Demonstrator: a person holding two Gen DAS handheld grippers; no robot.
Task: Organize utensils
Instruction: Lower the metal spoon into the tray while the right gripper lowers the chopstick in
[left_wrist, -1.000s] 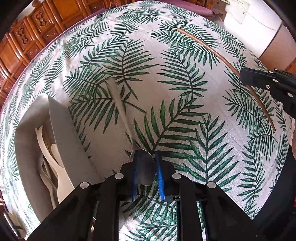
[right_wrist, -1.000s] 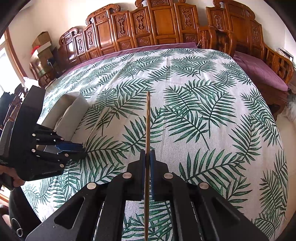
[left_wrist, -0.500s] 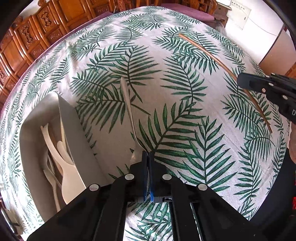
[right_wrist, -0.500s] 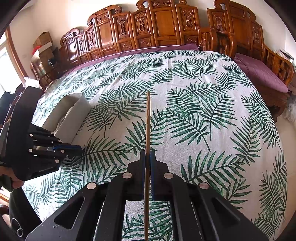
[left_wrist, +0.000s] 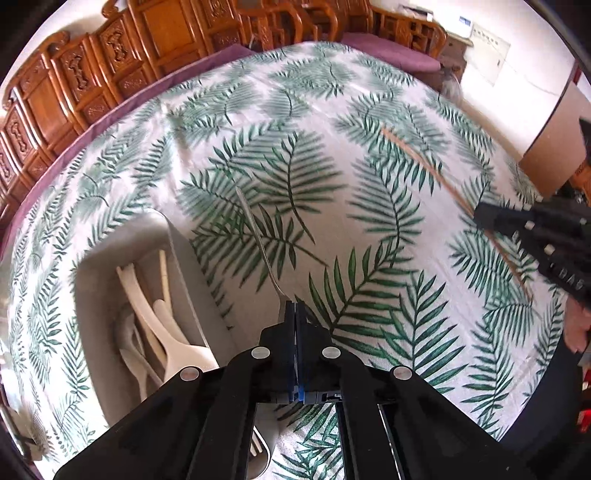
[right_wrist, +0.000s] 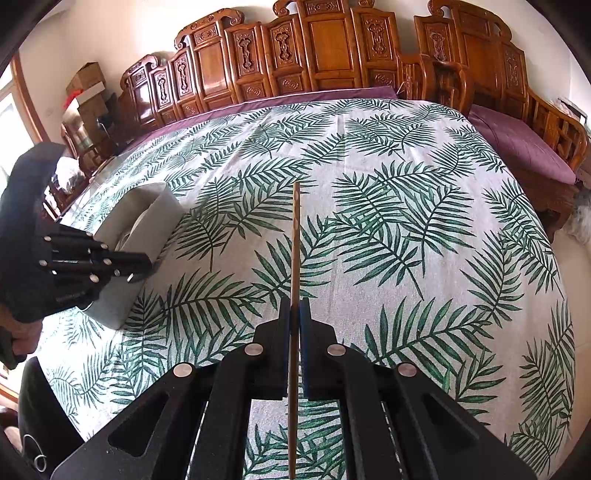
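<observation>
Now your left tool (left_wrist: 295, 308) is clenched on the bowl end of a metal spoon (left_wrist: 258, 240), its handle slanting away above the leaf-print desk (left_wrist: 369, 177), just beside the grey tray (left_wrist: 184, 266) of white utensils (left_wrist: 147, 325). Your right tool (right_wrist: 294, 308) grips a wooden chopstick (right_wrist: 295, 236) pointing straight ahead.

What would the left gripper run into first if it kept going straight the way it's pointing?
Probably the leaf-print tablecloth just right of the grey utensil tray. The left gripper, shut on a metal spoon, points steeply down there; depth is uncertain.
</observation>
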